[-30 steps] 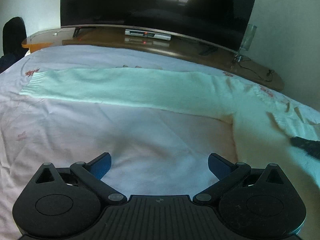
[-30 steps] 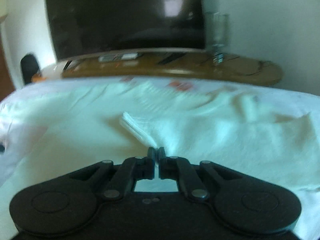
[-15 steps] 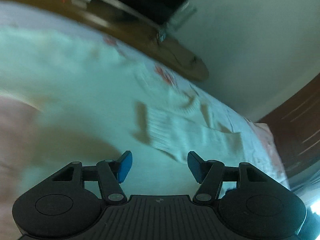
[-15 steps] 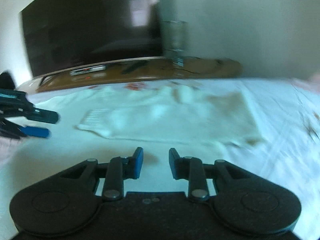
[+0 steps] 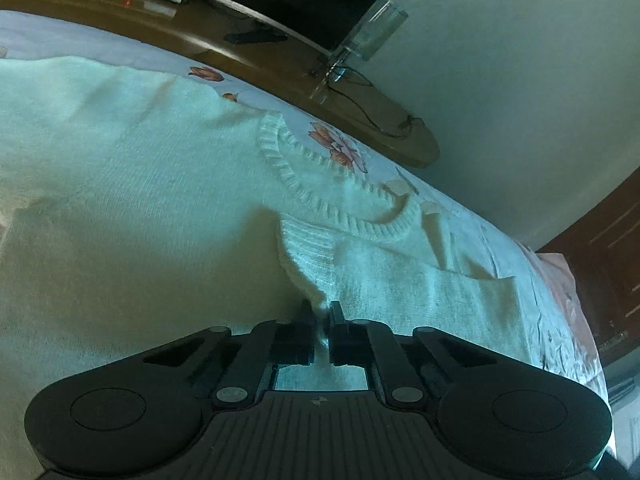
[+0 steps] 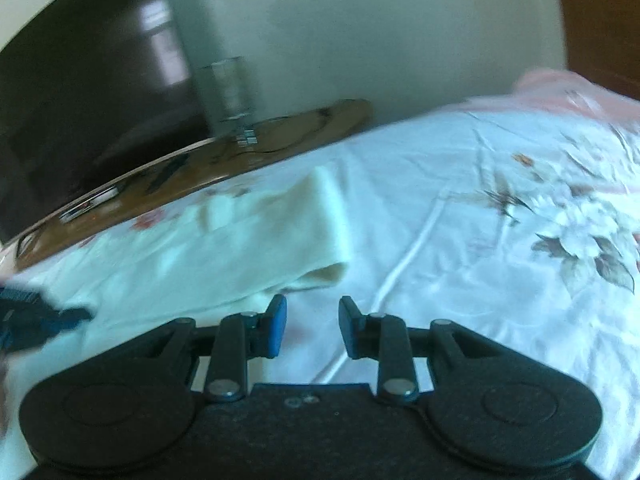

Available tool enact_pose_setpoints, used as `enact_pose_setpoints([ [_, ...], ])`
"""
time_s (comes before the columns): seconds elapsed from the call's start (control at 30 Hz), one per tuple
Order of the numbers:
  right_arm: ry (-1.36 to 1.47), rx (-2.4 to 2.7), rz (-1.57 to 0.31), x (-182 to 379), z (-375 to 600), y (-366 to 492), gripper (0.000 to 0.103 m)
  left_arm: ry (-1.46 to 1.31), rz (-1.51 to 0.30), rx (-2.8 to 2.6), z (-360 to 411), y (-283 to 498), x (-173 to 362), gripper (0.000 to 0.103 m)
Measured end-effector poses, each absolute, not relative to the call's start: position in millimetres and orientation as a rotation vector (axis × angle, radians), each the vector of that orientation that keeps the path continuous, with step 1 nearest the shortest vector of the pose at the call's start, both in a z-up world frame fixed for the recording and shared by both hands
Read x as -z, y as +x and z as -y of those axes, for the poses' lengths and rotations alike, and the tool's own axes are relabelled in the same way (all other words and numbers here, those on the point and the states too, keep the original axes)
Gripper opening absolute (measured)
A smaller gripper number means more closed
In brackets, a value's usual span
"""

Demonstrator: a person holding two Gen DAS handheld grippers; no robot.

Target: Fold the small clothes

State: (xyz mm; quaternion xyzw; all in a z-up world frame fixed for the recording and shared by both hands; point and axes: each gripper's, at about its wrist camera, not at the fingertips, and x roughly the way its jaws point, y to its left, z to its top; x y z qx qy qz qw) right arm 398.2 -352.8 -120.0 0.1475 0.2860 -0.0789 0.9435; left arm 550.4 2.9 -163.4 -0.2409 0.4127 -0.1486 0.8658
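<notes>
Folding the pale knit sweater (image 5: 168, 184), spread flat on the floral bedsheet (image 6: 480, 208).
Sleeve cuff (image 5: 306, 244) now lies folded across the chest; left gripper (image 5: 320, 320), wide apart a second ago, has clenched on it; right gripper (image 6: 312, 320) has released it, jaws parted and empty; sleeve fold underway.

The flowered bedsheet (image 6: 460, 208) lies open and flat to the right of the folded sleeve (image 6: 320, 240), giving free passage there. At the far edge of the bed, the wooden shelf (image 5: 380, 128), a clear stand (image 5: 372, 28) and the dark television (image 6: 80, 100) block the way.
</notes>
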Motion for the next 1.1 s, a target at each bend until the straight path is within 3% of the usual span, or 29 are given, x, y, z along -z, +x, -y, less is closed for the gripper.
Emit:
enact_pose_setpoints([
  [0.33,0.403,0.194,-0.595,123.9,371.9,418.1,0.029,-0.399,-0.757,0.316,-37.8,545.8,124.2,0.004],
  [0.6,0.379,0.112,-0.614,126.1,357.2,426.7,0.029,-0.398,-0.744,0.215,-86.6,541.6,135.1,0.004],
  [1.1,0.305,-0.013,-0.672,129.2,335.3,449.6,0.028,-0.371,-0.761,0.157,-108.2,537.6,140.4,0.004],
])
